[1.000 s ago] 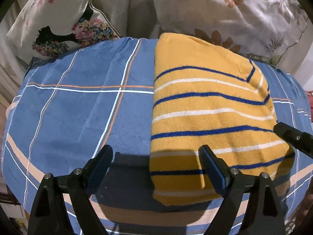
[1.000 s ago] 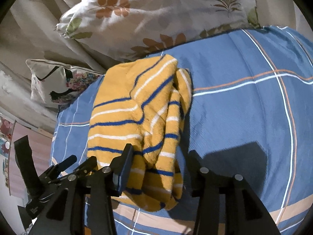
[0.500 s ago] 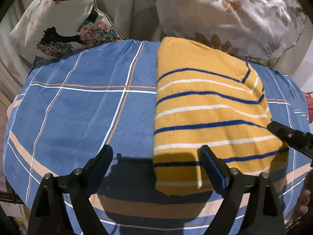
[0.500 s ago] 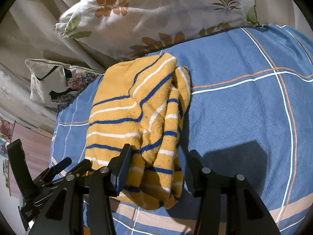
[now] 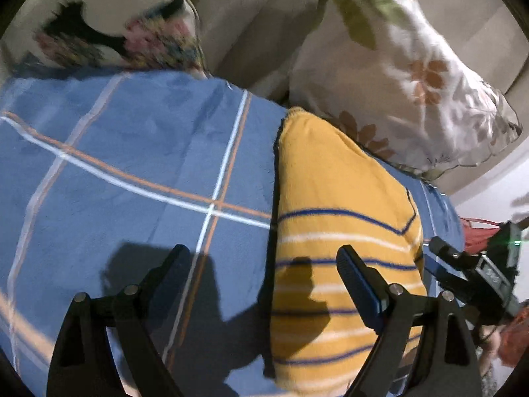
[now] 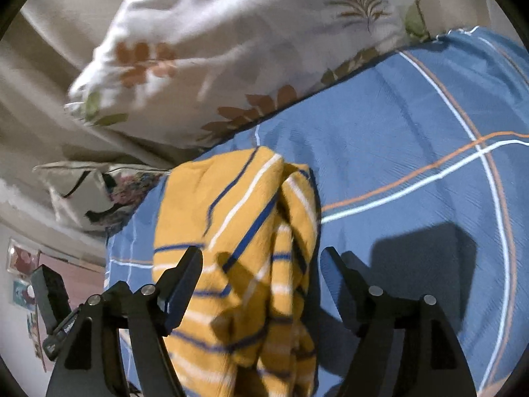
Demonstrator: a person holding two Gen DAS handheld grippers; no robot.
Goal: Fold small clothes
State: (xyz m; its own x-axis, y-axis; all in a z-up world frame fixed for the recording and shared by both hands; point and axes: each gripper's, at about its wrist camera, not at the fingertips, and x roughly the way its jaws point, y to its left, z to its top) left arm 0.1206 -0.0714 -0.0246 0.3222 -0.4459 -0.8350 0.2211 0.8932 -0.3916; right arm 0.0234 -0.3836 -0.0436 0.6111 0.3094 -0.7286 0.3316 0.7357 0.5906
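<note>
The right gripper [image 6: 261, 284] has just been opened off the sweater [image 6: 238, 264], whose bunched edge lies loose between its spread jaws, probably because that fold has been laid. The left gripper [image 5: 264, 274] has been swung along the sweater, open and empty. The sweater lies folded on the blanket [image 5: 132, 172], just below the pillow [image 5: 396, 82].
</note>
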